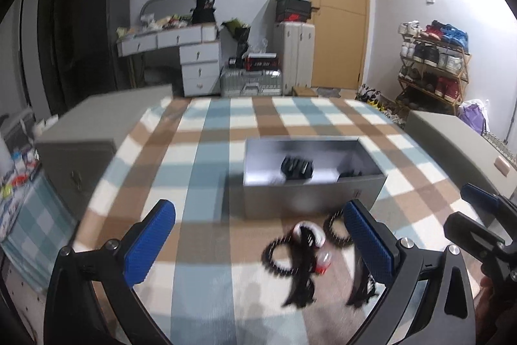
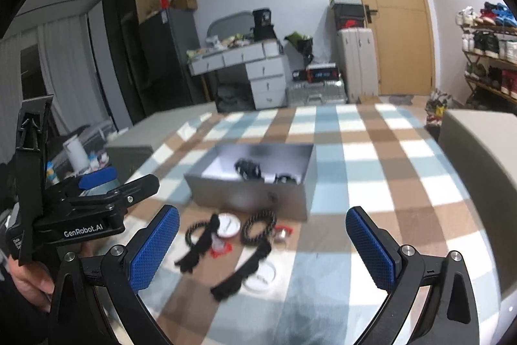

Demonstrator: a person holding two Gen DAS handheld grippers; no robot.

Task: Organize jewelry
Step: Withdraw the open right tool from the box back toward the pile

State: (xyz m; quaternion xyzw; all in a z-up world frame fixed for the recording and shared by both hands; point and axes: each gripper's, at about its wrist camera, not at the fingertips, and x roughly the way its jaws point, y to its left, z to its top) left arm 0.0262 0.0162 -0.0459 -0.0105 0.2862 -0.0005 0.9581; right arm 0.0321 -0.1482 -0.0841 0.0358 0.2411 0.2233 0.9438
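Your left gripper (image 1: 258, 244) and right gripper (image 2: 262, 243) both hang with blue-padded jaws spread wide, gripping nothing. Just beyond them, two black beaded bracelets with tassels (image 2: 255, 227) lie on the checked tablecloth (image 2: 371, 157) beside small white round lids (image 2: 228, 224). Farther off sits the open grey rectangular box (image 2: 252, 194), dark jewelry pieces (image 2: 248, 167) inside.

You are looking at a bed with a checked cover (image 1: 206, 170) in blue, brown and white. A gray box (image 1: 310, 196) is sitting open on it. Just in front of the box, 2 black bead bracelets (image 2: 258, 227) with tassels are lying beside 2 white round lids (image 2: 227, 224) and small red bits (image 2: 219, 249).
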